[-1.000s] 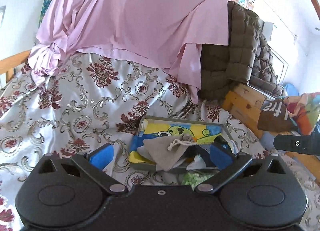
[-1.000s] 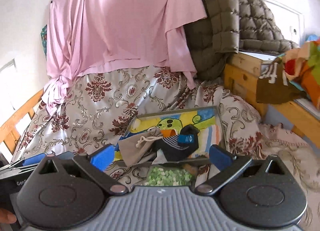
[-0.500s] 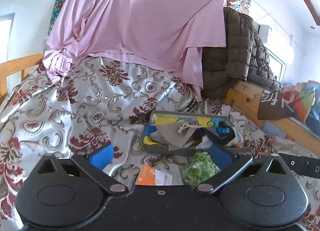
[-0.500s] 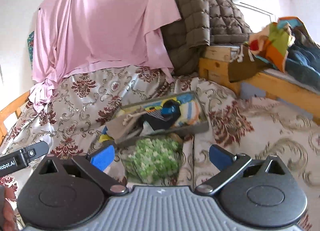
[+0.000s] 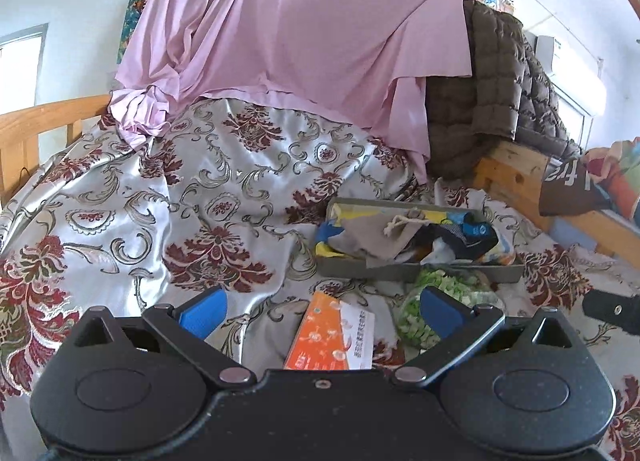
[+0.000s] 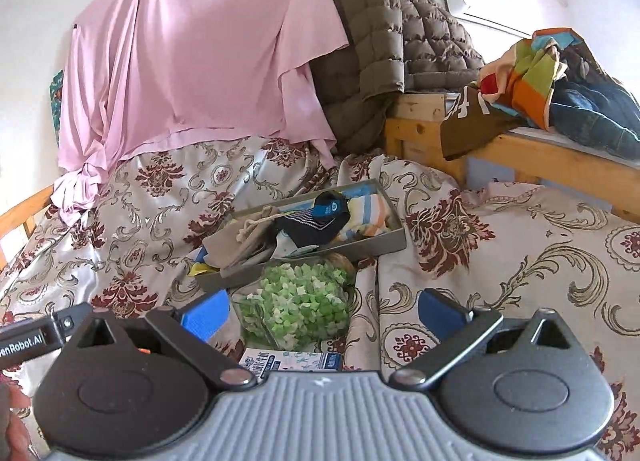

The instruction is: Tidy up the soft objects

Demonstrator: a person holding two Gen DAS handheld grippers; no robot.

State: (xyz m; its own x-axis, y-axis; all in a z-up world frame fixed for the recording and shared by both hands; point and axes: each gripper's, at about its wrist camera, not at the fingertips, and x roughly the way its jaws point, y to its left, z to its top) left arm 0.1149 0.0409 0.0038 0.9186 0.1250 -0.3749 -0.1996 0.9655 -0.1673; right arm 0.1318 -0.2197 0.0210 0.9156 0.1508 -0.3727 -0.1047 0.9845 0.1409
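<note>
A grey tray point(image 5: 362, 267) point(image 6: 366, 247) lies on the floral bedspread, filled with a beige drawstring pouch point(image 5: 374, 235) point(image 6: 240, 243), a dark sock with a blue label point(image 5: 472, 237) point(image 6: 316, 221) and striped cloth point(image 6: 370, 213). In front of it sits a clear bag of green pieces point(image 5: 436, 293) point(image 6: 298, 303). An orange-and-white packet point(image 5: 334, 339) lies just ahead of my left gripper point(image 5: 320, 309), which is open and empty. My right gripper point(image 6: 320, 309) is open too, its fingers either side of the green bag, above a blue-and-white packet point(image 6: 292, 361).
A pink sheet point(image 5: 304, 33) hangs behind the bed, with a brown quilted jacket point(image 6: 384, 45) draped over a wooden frame point(image 6: 424, 129). Colourful clothes point(image 6: 560, 77) pile on the right shelf. A wooden rail point(image 5: 36, 121) bounds the left side.
Both grippers have drawn back from the tray. The green bag and the two packets have come into view in front of them. Both stay open.
</note>
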